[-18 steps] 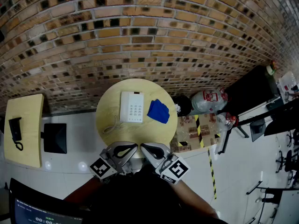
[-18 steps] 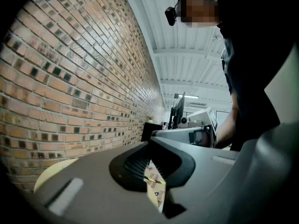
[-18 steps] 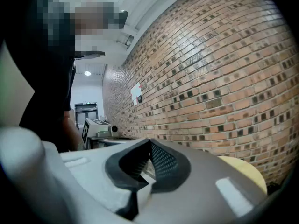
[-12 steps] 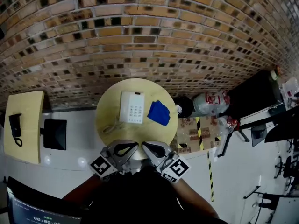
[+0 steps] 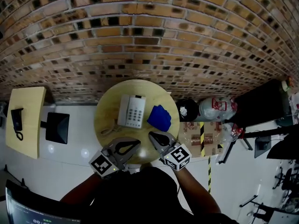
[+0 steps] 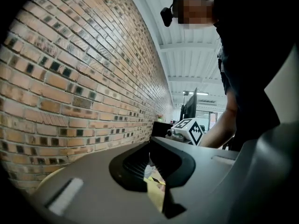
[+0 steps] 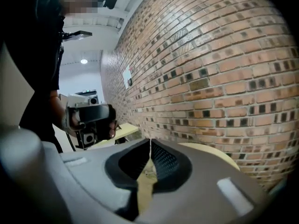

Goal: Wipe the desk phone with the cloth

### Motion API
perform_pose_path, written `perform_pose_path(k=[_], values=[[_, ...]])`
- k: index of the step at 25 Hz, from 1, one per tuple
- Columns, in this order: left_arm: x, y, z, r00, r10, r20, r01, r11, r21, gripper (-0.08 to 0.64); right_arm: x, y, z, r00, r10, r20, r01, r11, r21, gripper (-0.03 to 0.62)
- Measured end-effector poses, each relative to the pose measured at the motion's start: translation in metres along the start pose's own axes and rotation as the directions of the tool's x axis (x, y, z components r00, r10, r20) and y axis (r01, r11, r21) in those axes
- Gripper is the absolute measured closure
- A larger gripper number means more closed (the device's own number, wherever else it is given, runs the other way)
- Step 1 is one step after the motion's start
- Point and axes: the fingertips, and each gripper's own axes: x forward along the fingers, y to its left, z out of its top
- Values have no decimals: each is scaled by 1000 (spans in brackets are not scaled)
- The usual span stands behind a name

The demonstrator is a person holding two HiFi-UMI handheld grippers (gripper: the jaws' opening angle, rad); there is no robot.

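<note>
On the round wooden table (image 5: 105, 111), a white desk phone (image 5: 132, 111) is lying just left of a crumpled blue cloth (image 5: 160, 117). At the near edge, the left gripper (image 5: 138, 143) and right gripper (image 5: 151, 135) are hovering side by side, each with jaws pressed together on nothing, touching neither phone nor cloth.
</note>
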Motion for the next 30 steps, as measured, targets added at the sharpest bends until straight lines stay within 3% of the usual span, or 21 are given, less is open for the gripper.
perform_pose_path(k=[7, 9, 15, 25, 30], values=[[42, 21, -8, 1000, 21, -15, -21, 1000, -14, 558, 27, -80, -59, 986, -53, -158, 50, 998, -24, 569], [53, 26, -11, 999, 24, -27, -24, 1000, -12, 551, 36, -101, -84, 973, -52, -226, 51, 999, -10, 526], [70, 41, -32, 996, 51, -76, -52, 998, -20, 551, 59, -154, -153, 911, -61, -408, 67, 998, 1, 351], [85, 57, -52, 991, 78, -107, -82, 996, -37, 522, 86, -209, -220, 793, -81, -603, 92, 996, -12, 262], [83, 58, -57, 989, 95, -111, -103, 992, -71, 522, 92, -208, -242, 740, -74, -669, 57, 997, -47, 252]])
